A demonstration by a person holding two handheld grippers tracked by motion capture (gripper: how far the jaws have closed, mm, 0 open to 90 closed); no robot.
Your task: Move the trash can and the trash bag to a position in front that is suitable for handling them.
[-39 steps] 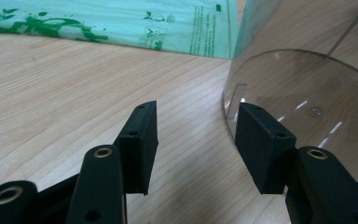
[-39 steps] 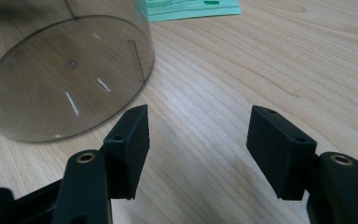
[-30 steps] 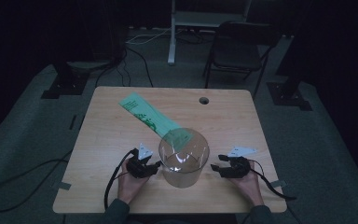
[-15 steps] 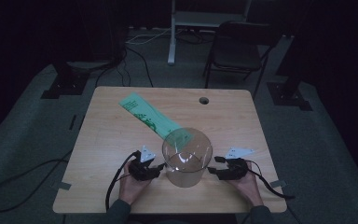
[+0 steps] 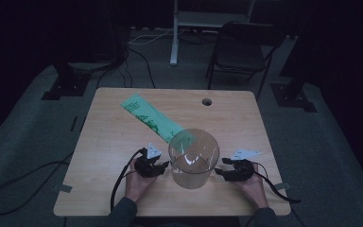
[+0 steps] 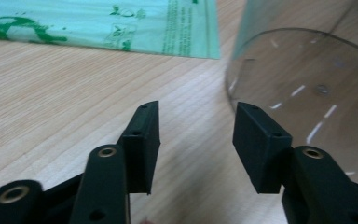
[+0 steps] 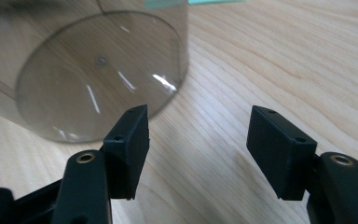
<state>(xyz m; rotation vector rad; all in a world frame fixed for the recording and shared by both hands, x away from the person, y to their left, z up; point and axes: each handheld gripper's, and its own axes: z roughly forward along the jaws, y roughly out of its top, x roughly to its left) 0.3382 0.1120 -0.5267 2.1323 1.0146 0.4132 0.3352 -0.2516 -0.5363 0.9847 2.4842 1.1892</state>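
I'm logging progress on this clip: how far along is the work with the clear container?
Done: the clear container stands upright between both claws. In hand: left claw has just been closing, nothing between its jaws; right claw open beside the container. Left: gripping it; green bag lies untouched.

Tub (image 6: 307,88) top is cut by the upper edge in both gripper views; in the high view its clear wall hides the near end of the green bag (image 5: 153,116). Bag print is too small to read, and it runs off the left gripper view's top and left edges. Room beyond the surface (image 5: 108,142) is too dark to make out; forearms are cut at the bottom edge.
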